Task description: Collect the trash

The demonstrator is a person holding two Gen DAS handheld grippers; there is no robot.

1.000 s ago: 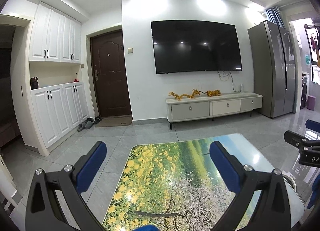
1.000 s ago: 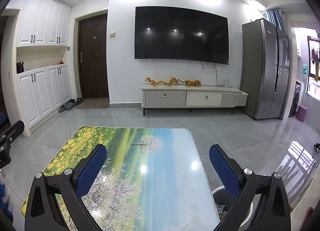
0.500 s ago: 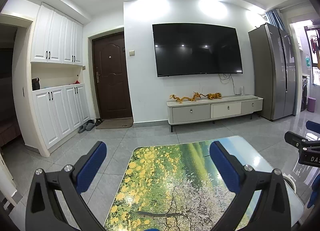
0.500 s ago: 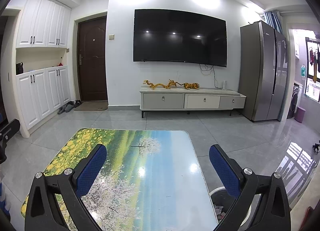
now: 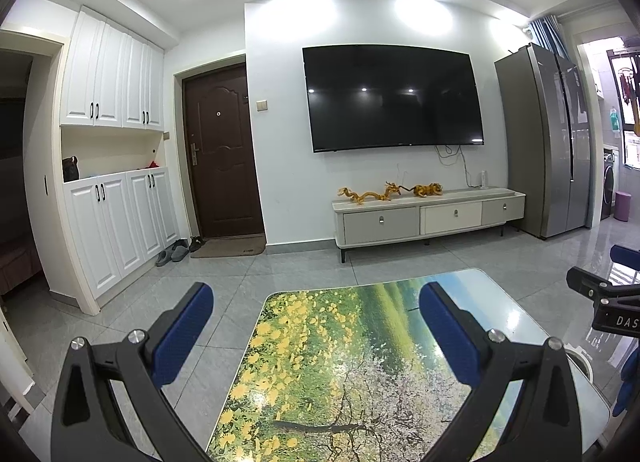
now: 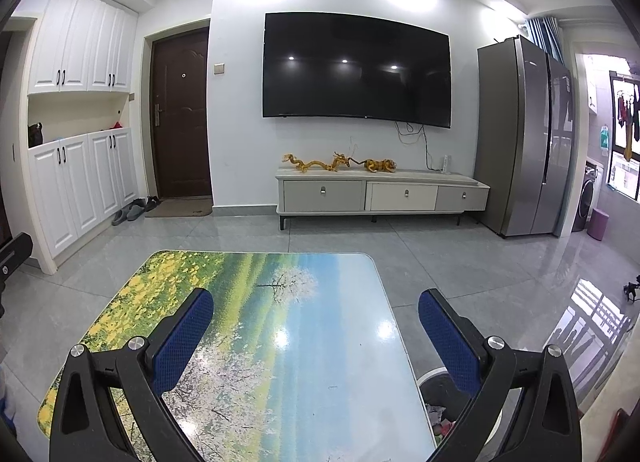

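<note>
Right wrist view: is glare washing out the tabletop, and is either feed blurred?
Right wrist view: two small ceiling-light glints on the tabletop, print otherwise readable; floor mirrors a window. Left wrist view: glare whitens the tabletop's far right corner. Both sharp, with fisheye bending at the edges.

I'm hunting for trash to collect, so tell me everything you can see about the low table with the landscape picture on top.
The table is low and rectangular with rounded corners. Its glossy top carries a printed landscape: yellow flowers on the left, green fields, white blossom trees, blue sky on the right. Ceiling lights glare off it. It stands on grey floor tiles, and nothing lies on the visible part. The open left tongs and right tongs hover above it. A round bin holding scraps sits by its right edge.
</note>
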